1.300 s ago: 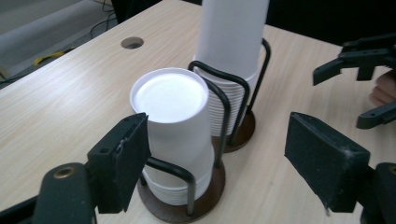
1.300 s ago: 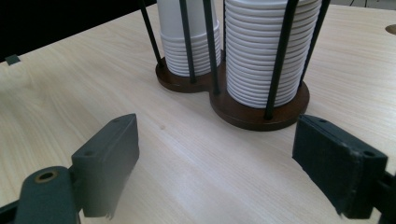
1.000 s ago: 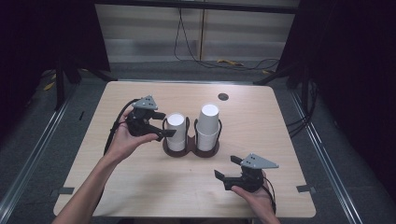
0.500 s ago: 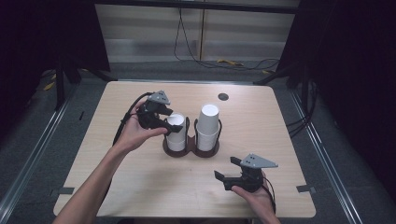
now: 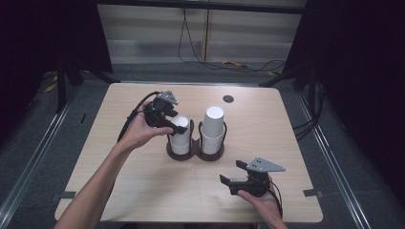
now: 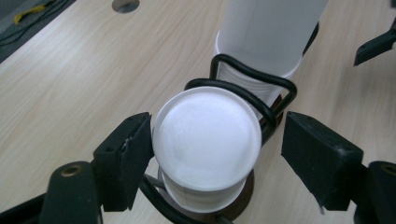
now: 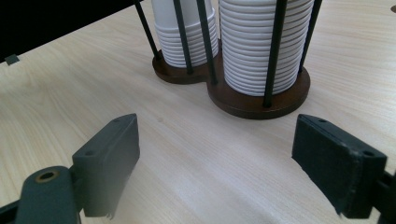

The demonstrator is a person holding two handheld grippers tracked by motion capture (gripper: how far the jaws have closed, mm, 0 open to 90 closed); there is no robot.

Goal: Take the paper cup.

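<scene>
Left of centre in the high view, your left gripper [image 5: 175, 125] straddles the top white paper cup [image 6: 207, 138] of the left stack in the dark wire-and-wood holder [image 5: 196, 151]. Its jaws have just been closing: one pad touches, the other stands clear. At lower right, your right gripper [image 5: 233, 173] gapes wide, holding nothing.

Left gripper [image 5: 168, 119] held out over desk on extended forearm, jaws half-spread and just been closing, one pad touching, other clear. Right gripper [image 5: 237, 179] low near front edge, jaws wide apart, nothing between them.
</scene>
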